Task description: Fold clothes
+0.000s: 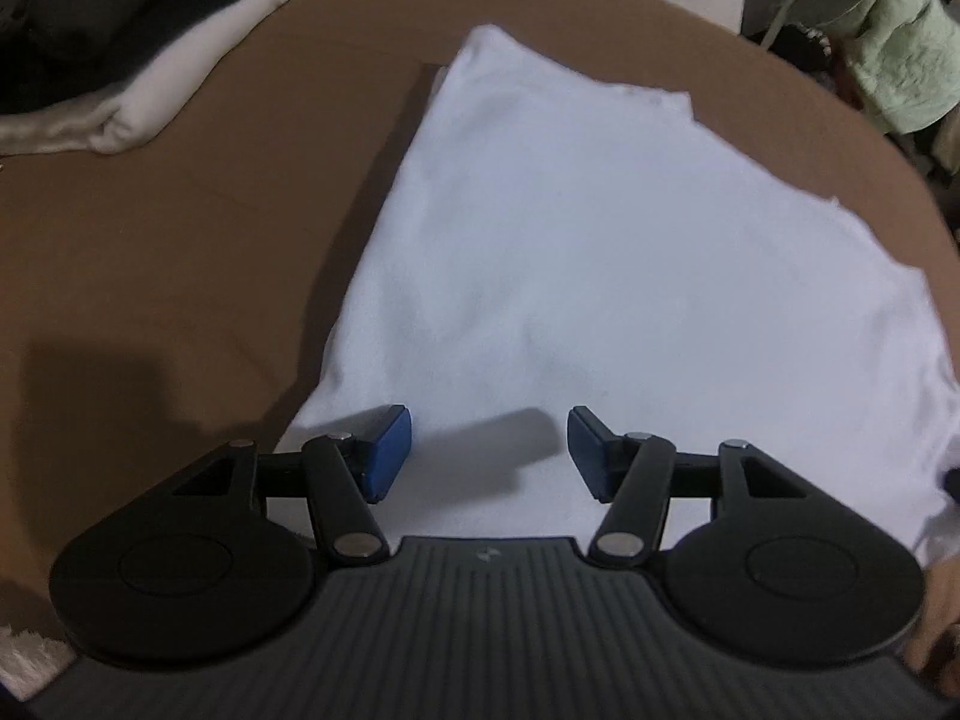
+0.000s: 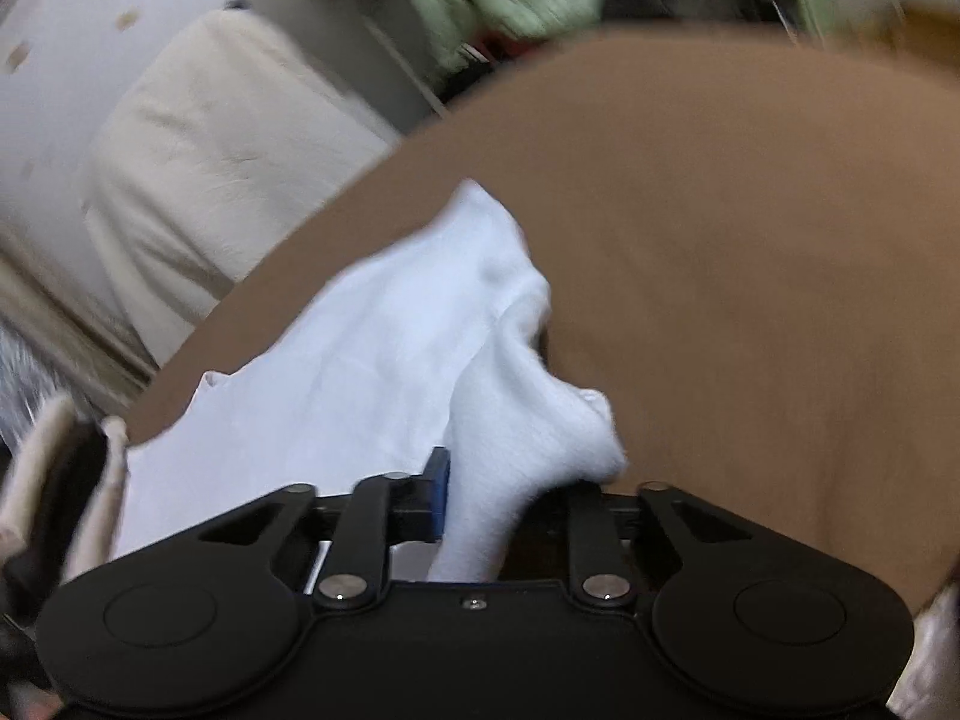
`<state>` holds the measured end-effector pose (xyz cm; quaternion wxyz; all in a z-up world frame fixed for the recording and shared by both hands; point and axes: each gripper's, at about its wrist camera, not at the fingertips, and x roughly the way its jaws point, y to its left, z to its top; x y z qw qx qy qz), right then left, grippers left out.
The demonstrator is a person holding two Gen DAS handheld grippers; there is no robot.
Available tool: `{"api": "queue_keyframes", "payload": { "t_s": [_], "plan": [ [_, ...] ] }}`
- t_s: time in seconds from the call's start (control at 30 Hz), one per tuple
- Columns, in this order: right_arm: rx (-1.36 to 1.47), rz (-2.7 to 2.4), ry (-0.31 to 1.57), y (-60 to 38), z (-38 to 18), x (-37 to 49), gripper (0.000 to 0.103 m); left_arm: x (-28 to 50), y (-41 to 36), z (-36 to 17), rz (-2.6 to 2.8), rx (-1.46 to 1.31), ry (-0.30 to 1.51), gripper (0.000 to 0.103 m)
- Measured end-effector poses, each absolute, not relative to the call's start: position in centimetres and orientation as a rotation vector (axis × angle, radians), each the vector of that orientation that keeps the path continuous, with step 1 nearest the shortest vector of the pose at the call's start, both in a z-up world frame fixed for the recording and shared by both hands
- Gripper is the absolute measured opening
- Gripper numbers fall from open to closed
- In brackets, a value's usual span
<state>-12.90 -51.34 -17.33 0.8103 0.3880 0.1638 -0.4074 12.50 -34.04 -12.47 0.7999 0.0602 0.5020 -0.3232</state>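
Note:
A white garment (image 1: 600, 240) lies spread flat on the brown table (image 1: 180, 240). My left gripper (image 1: 489, 450) hovers over the garment's near edge, open, its blue pads (image 1: 390, 450) wide apart with only flat cloth beneath them. In the right wrist view the same white garment (image 2: 360, 372) is bunched into a thick fold that runs down between the jaws of my right gripper (image 2: 504, 498). That gripper is shut on the fold. Its left blue pad (image 2: 439, 492) presses the cloth, while the right pad is hidden behind it.
A pile of cream and dark clothes (image 1: 120, 60) sits at the table's far left. Pale green cloth (image 1: 900, 60) hangs beyond the far right edge. Past the table edge (image 2: 360, 192) stands a cream cushion (image 2: 210, 150). Bare brown table (image 2: 750, 300) stretches to the right.

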Motion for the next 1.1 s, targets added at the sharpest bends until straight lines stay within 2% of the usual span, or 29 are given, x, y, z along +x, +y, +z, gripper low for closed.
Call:
{"api": "queue_keyframes", "payload": {
  "t_s": [0.17, 0.27, 0.37, 0.53, 0.7, 0.9, 1.1],
  "plan": [
    [0.364, -0.777, 0.432, -47.7, -10.6, -5.7, 0.018, 15.8, -31.7, -12.4, -0.792, -0.112, 1.162, 0.056],
    [0.233, -0.619, 0.41, -45.2, -6.9, -0.3, 0.016, 17.6, -28.8, -12.8, -0.84, -0.299, 1.185, 0.056],
    [0.16, -0.443, 0.445, -42.1, -5.2, 5.9, 0.016, 20.3, -24.7, -13.7, -0.906, -0.619, 1.198, 0.056],
    [0.236, -0.273, 0.551, -38.5, -9.3, 12.9, 0.015, 23.0, -21.1, -15.6, -0.832, -0.684, 1.195, 0.054],
    [0.29, -0.259, 0.646, -37.1, -15.1, 12.8, 0.013, 23.2, -23.3, -16.2, -0.913, -0.705, 1.232, 0.054],
    [0.295, -0.248, 0.58, -36.9, -14.5, 11.3, 0.011, 21.7, -25.8, -15.0, -0.999, -0.579, 1.223, 0.054],
    [0.218, -0.192, 0.526, -35.3, -12.0, 11.6, 0.012, 22.9, -23.0, -14.2, -0.961, -0.688, 1.158, 0.054]
  ]
}}
